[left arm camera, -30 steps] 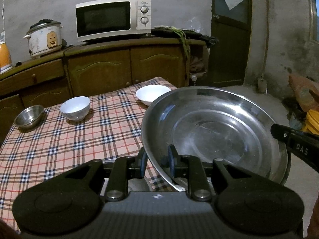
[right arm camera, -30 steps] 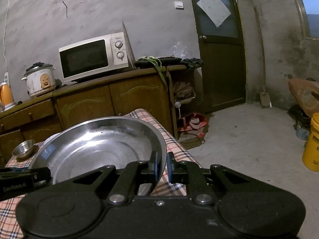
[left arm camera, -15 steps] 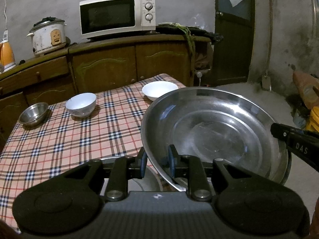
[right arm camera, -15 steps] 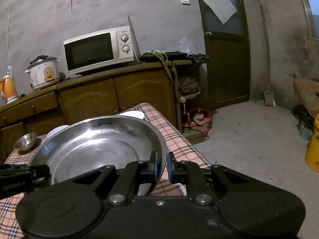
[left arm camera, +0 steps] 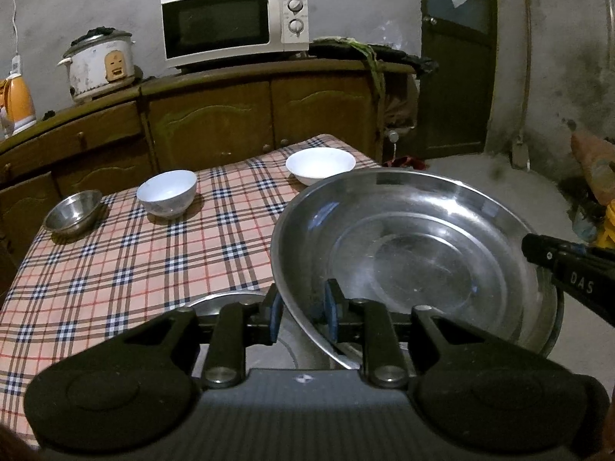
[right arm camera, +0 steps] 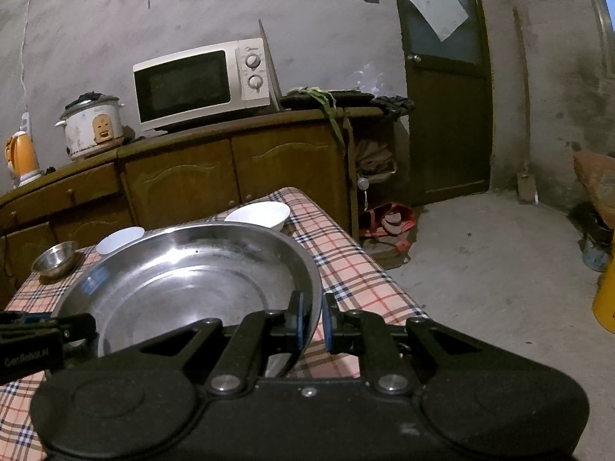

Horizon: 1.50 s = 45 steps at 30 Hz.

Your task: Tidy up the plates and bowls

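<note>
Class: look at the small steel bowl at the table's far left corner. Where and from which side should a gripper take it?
Grip the small steel bowl by its thin rim, one finger inside and one outside, coming from above on the near side. It sits upright and open, clear of the white bowl beside it.

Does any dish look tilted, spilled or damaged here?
Only the large steel basin looks odd: it hangs tilted, partly past the table edge, left gripper and right gripper clamped on opposite rims. Nothing looks spilled or broken.
</note>
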Each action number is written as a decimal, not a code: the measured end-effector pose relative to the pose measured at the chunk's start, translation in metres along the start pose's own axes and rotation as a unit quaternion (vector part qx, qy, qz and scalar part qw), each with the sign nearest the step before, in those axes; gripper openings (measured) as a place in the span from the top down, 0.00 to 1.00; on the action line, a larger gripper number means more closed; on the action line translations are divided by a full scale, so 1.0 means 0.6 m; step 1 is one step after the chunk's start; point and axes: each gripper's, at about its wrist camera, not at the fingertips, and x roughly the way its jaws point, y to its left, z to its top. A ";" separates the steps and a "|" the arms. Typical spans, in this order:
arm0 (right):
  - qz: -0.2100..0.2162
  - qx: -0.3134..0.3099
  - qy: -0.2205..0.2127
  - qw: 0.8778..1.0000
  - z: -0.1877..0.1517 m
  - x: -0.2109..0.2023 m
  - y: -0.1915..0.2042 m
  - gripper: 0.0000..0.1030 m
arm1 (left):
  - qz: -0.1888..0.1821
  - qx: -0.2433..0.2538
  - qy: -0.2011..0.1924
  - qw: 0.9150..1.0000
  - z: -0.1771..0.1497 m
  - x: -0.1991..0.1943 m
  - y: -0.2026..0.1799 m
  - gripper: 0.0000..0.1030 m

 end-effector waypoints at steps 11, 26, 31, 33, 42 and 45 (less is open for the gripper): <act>0.005 -0.010 0.011 1.000 -0.008 0.006 0.015 0.86 | 0.004 -0.004 0.009 1.000 -0.009 0.003 0.013 0.77; 0.017 -0.023 0.025 0.999 -0.019 0.015 0.036 0.85 | 0.016 -0.014 0.020 1.000 -0.022 0.004 0.034 0.77; 0.022 -0.026 0.030 0.999 -0.024 0.019 0.043 0.85 | 0.020 -0.016 0.024 0.999 -0.024 0.006 0.040 0.77; 0.023 -0.027 0.032 0.999 -0.026 0.020 0.045 0.85 | 0.022 -0.017 0.025 0.999 -0.026 0.007 0.042 0.77; 0.031 -0.031 0.040 0.998 -0.029 0.029 0.051 0.85 | 0.027 -0.024 0.032 0.999 -0.033 0.009 0.052 0.77; 0.034 -0.033 0.042 0.998 -0.030 0.033 0.055 0.85 | 0.030 -0.026 0.034 0.999 -0.035 0.011 0.055 0.77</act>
